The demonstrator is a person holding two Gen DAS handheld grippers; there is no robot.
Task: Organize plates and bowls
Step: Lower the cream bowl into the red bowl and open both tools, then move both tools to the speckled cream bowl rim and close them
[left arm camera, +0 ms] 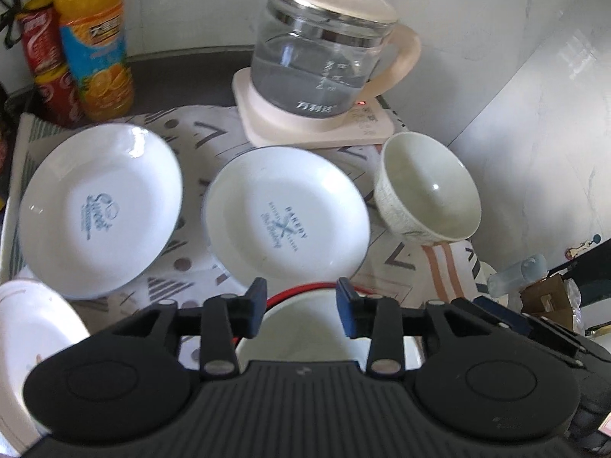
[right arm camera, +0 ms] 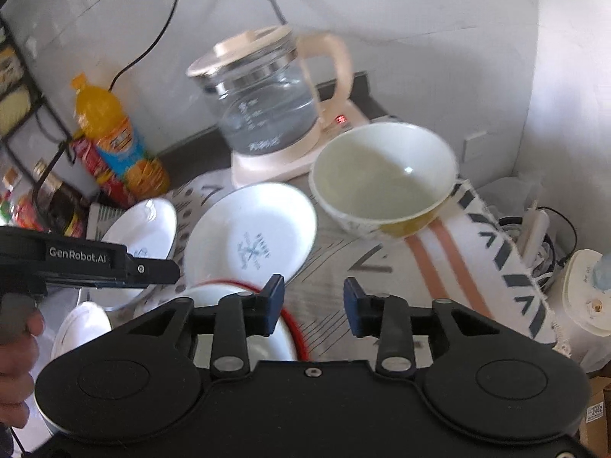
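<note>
Both grippers, left gripper (left arm camera: 301, 307) and right gripper (right arm camera: 314, 304), unclenched above seemingly red-rimmed bowl (left arm camera: 305, 328)

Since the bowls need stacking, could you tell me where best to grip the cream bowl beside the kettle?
Grip the cream bowl by its thin rim, probably the near edge, one finger inside. It tilts its opening toward the open right gripper, and the kettle crowds the far side.

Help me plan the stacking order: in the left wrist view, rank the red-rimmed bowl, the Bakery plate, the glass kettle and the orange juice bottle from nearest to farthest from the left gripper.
1. Red-rimmed bowl, right beneath the open left gripper.
2. Bakery plate, just ahead, centre of the cloth.
3. Glass kettle, at the back, centre-right on its base.
4. Orange juice bottle, back left corner; too close to the kettle to call firmly.
</note>
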